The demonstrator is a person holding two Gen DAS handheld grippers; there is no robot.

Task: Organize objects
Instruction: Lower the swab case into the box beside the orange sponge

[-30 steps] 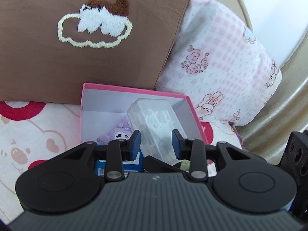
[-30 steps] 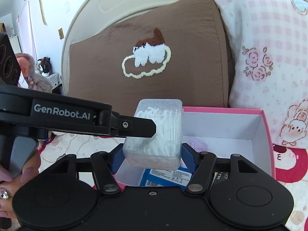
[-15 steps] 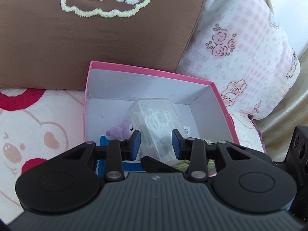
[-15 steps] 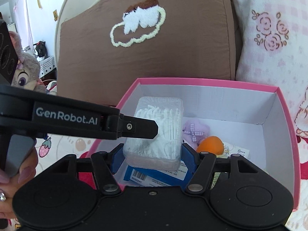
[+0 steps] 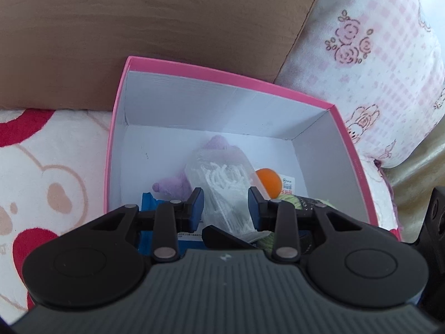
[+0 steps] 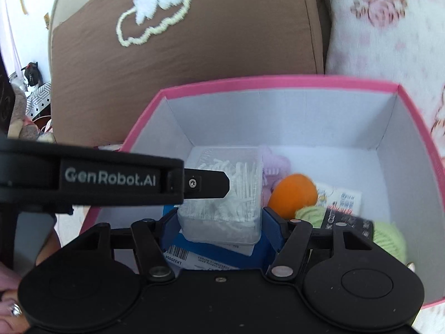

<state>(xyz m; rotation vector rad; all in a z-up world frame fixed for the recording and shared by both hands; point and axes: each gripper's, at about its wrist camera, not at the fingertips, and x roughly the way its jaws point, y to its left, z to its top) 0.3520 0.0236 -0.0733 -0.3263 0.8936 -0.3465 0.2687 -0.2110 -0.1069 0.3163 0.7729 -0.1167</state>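
**Two tools lower one floss-pick case [image 6: 236, 183] into the pink box [image 6: 278, 82]**

Left tool [image 5: 225, 204], jaws narrow, seems to pinch the clear case across its thin side, likely to steady it. Right tool [image 6: 219, 221] clamps the case's wider sides between its blue pads. The case hangs inside the pink box, above a blue packet [image 6: 194, 253] and beside an orange ball [image 6: 294, 194], probably so it can settle flat.

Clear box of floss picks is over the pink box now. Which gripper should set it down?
Right, probably. The right gripper has its blue pads clamped on both sides of the clear box, above the pink box. The left gripper also grips its narrow side, crosswise, so it should let go first.
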